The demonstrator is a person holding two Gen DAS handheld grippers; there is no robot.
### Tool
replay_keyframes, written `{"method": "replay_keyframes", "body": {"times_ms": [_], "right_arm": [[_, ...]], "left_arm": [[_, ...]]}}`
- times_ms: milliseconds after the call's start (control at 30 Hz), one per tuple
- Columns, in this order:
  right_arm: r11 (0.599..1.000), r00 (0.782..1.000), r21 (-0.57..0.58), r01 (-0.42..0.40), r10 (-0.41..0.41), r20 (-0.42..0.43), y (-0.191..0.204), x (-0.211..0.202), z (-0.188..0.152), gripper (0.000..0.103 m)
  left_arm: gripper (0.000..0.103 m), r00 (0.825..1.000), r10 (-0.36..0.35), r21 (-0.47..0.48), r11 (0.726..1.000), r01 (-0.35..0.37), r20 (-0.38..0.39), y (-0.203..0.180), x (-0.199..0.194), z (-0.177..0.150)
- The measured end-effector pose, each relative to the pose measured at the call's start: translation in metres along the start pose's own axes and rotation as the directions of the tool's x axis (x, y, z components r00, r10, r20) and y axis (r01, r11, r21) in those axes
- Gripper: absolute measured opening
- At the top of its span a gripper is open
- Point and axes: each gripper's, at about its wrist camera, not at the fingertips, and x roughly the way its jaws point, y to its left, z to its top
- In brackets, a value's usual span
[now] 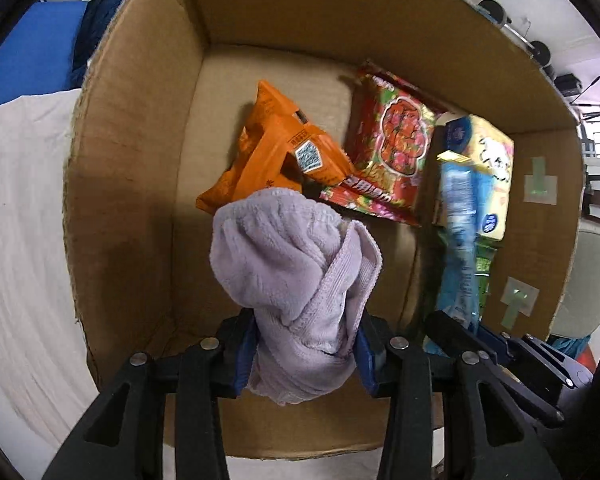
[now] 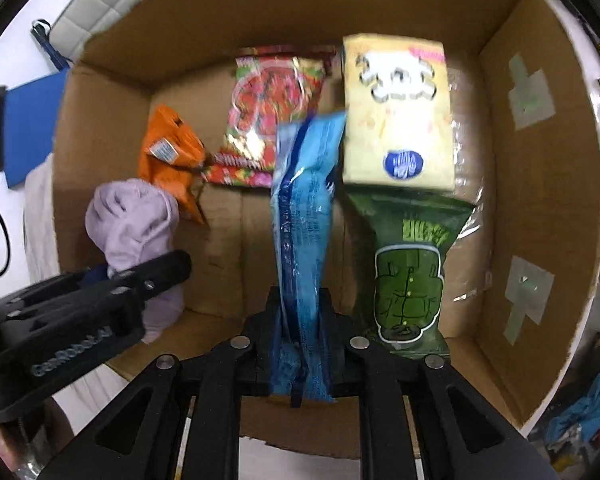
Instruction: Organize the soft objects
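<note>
My left gripper (image 1: 306,354) is shut on a lilac towel (image 1: 296,264) and holds it over the left half of an open cardboard box (image 1: 140,160). My right gripper (image 2: 300,344) is shut on a blue snack packet (image 2: 300,216), held upright over the box (image 2: 540,208) middle. The towel (image 2: 132,220) and left gripper (image 2: 100,292) show at the left of the right wrist view. The blue packet (image 1: 460,248) and right gripper (image 1: 500,344) show at the right of the left wrist view.
In the box lie an orange packet (image 1: 276,148), a red packet (image 1: 388,148), a yellow tissue pack (image 2: 400,112) and a green packet (image 2: 412,272). A white cloth (image 1: 20,240) covers the surface left of the box. A blue item (image 1: 32,64) lies beyond it.
</note>
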Motion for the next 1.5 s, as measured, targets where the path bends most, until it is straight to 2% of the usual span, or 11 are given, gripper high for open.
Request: {"method": "replay_keyframes", "body": {"times_ms": [33,100,333,367,433,500,567,633,700,1233,1500], "right_arm": [[1.000,1.000,0.002,0.004,-0.004,-0.008,-0.001,0.002,0.000,0.034],[1.000,1.000,-0.002,0.003,-0.003,-0.005,-0.003,0.001,-0.001,0.058],[0.998,0.997,-0.018,0.053,-0.052,0.050,-0.011,-0.017,-0.015,0.062],[0.997,0.996,-0.021,0.068,-0.067,0.057,-0.011,-0.020,-0.017,0.064],[0.996,0.993,-0.025,0.088,-0.085,0.076,-0.012,-0.026,-0.024,0.072],[0.993,0.989,-0.025,0.115,-0.112,0.096,-0.016,-0.031,-0.028,0.091],[0.991,0.985,-0.019,0.130,-0.127,0.113,-0.021,-0.036,-0.028,0.092],[0.987,0.980,-0.012,0.159,-0.157,0.124,-0.026,-0.039,-0.030,0.093],[0.984,0.975,-0.008,0.179,-0.177,0.134,-0.026,-0.038,-0.034,0.103],[0.982,0.966,0.029,0.188,-0.190,0.176,-0.042,-0.061,-0.048,0.103],[0.985,0.945,0.009,0.170,-0.165,0.283,-0.034,-0.113,-0.096,0.103]], "left_arm": [[0.041,1.000,0.005,0.002,1.000,-0.005,-0.004,0.000,0.001,-0.001],[0.048,1.000,0.018,0.000,1.000,-0.018,0.009,-0.001,-0.001,-0.003],[0.053,0.996,0.044,0.013,0.999,-0.045,0.077,-0.006,-0.017,-0.017],[0.063,0.995,0.047,0.015,0.999,-0.048,0.093,-0.008,-0.020,-0.021],[0.074,0.991,0.051,0.022,0.998,-0.054,0.125,-0.014,-0.026,-0.029],[0.074,0.985,0.065,0.027,0.997,-0.070,0.158,-0.018,-0.034,-0.034],[0.089,0.979,0.084,0.032,0.995,-0.092,0.185,-0.022,-0.038,-0.040],[0.094,0.972,0.104,0.035,0.993,-0.113,0.212,-0.027,-0.041,-0.049],[0.094,0.967,0.114,0.035,0.992,-0.125,0.226,-0.030,-0.043,-0.056],[0.095,0.950,0.150,0.022,0.987,-0.162,0.272,-0.033,-0.063,-0.065],[0.095,0.915,0.160,0.037,0.982,-0.186,0.370,-0.051,-0.107,-0.106]]}}
